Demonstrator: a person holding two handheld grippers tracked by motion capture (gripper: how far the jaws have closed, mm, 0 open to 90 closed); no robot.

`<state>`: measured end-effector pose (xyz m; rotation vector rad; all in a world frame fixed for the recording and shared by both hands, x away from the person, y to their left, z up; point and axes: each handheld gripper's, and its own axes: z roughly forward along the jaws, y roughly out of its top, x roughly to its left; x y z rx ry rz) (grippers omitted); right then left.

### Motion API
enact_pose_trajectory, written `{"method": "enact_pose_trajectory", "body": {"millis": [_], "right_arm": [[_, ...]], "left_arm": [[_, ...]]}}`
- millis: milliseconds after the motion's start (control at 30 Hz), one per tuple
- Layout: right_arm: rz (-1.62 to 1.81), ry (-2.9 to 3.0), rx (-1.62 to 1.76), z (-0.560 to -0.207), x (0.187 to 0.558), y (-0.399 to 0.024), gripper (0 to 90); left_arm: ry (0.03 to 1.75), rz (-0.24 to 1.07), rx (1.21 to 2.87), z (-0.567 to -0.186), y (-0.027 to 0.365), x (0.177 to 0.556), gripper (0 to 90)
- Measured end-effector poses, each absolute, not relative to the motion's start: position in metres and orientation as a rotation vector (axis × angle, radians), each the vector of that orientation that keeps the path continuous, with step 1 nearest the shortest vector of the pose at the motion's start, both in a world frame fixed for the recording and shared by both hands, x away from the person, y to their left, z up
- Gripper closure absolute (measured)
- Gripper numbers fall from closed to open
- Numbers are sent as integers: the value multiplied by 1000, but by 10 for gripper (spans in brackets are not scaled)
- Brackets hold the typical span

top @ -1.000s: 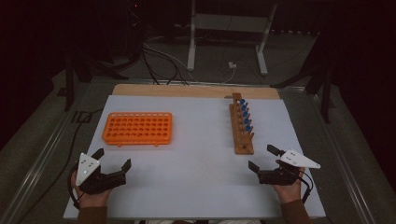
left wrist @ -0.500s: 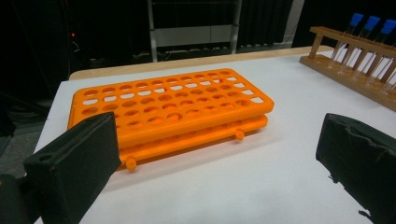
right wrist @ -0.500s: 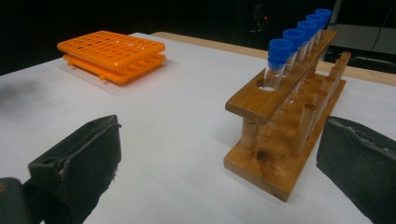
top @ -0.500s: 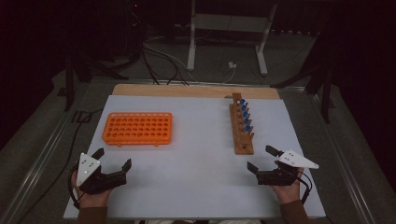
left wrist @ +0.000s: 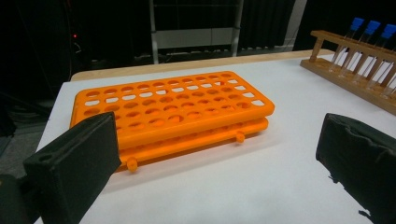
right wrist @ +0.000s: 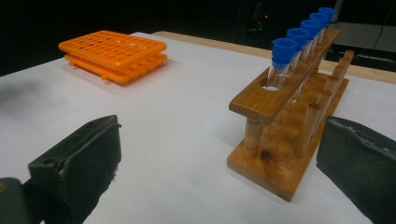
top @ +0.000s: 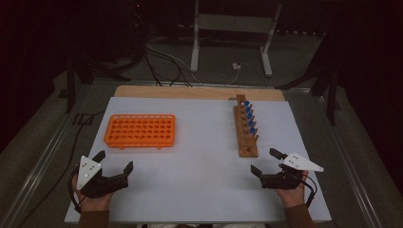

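Both tools, left (top: 114, 161) & right (top: 268, 161), spread, holding nothing; perforated orange plastic rack (top: 140, 130), wooden tube stand (top: 246, 137).

Both hands are resting low at the near edge, the left claw (top: 114, 162) and right claw (top: 265, 162) gaping wide, holding nothing.

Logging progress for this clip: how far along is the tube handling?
Nothing looks moved: the blue-capped tubes all stand in the wooden rack, and the orange rack holds none. The left gripper and right gripper sit open, holding nothing. All tube handling is left.
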<state>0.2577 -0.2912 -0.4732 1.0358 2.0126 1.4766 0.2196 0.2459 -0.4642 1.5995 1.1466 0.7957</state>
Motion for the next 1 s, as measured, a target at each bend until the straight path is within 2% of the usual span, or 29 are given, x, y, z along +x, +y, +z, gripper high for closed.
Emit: {"method": "enact_pose_trajectory", "body": {"millis": [500,700,1000], "right_arm": [[1473,2005,1041,-472,258,-291,0],[1496,1983,1056,-462,262,-294,2],[1449,1996,1036,-453,276,-289,67]], "left_arm": [[1153,794,1600,-464,246,220,4],[1166,789,1600,-466,246,221,4],[1170,791,1604,-467,245,222,4]]}}
